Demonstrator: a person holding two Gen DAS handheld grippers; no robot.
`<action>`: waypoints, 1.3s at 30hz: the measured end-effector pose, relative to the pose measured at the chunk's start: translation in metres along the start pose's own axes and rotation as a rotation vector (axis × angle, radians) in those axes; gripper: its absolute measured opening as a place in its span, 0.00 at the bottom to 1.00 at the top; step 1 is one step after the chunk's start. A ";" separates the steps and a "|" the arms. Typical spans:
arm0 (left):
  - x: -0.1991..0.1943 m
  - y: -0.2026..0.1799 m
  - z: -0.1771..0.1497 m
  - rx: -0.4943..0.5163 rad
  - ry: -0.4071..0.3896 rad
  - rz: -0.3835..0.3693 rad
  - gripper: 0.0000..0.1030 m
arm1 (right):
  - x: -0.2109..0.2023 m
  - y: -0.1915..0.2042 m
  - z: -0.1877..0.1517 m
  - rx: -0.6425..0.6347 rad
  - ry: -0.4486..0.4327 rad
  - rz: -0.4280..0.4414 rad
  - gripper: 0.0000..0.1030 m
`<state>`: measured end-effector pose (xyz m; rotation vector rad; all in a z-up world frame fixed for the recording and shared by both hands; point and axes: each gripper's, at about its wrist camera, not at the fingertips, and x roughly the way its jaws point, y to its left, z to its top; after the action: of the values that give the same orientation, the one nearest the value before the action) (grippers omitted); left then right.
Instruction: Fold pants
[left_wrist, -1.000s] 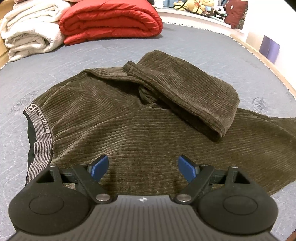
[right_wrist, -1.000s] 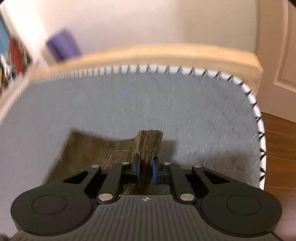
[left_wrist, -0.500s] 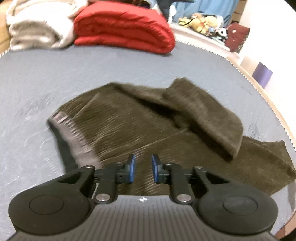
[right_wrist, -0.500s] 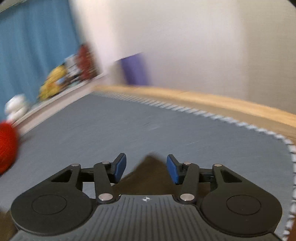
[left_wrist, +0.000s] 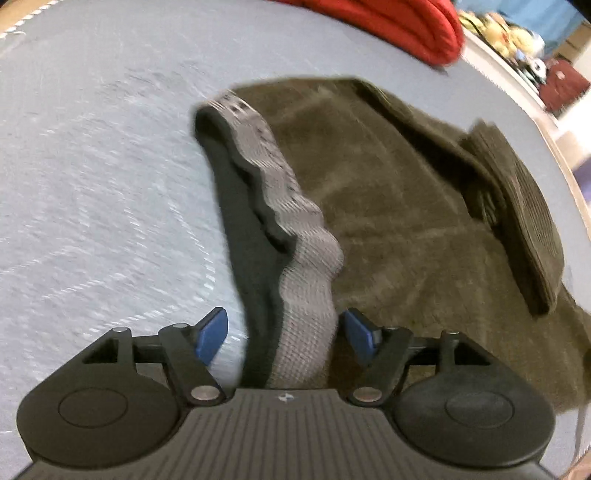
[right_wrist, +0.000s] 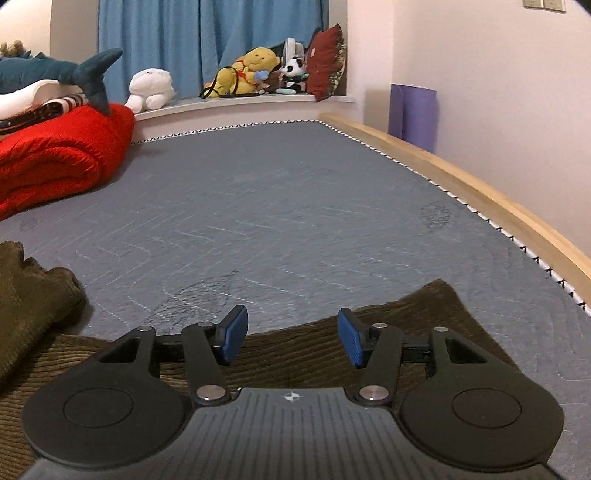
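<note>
Spread wide, the left gripper (left_wrist: 284, 338) straddles the grey woven elastic waistband (left_wrist: 284, 206) of the dark olive corduroy pants (left_wrist: 388, 206); the band rises between its blue pads (left_wrist: 210, 334) without either pad visibly touching it. Beyond it the pants lie across the grey quilted mattress (left_wrist: 92, 177), one leg folded back over the rest at the right. A red rolled quilt (left_wrist: 402, 22) sits farther off.

Equally parted and empty, the right gripper (right_wrist: 291, 338) hovers over the flat far leg of the pants (right_wrist: 424, 306), near the light wooden bed rail (right_wrist: 480, 192). A bunched fold of the pants sits at the left. Farther back, plush toys (right_wrist: 243, 74) line a ledge under a blue curtain (right_wrist: 207, 40), with a purple rolled mat (right_wrist: 413, 114) against the wall.
</note>
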<state>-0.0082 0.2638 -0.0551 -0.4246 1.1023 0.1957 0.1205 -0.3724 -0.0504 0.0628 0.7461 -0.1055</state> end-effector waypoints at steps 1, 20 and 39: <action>0.003 -0.006 -0.002 0.028 0.005 0.005 0.72 | -0.001 0.002 -0.001 -0.001 0.000 0.003 0.55; -0.020 -0.058 -0.022 0.372 -0.142 0.370 0.57 | 0.010 0.016 0.000 -0.021 0.017 -0.014 0.57; -0.032 -0.111 -0.028 0.409 -0.173 0.065 0.23 | 0.003 0.067 0.004 -0.059 -0.014 0.162 0.43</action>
<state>-0.0055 0.1533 -0.0112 -0.0061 0.9562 0.0588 0.1327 -0.3064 -0.0482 0.0656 0.7268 0.0706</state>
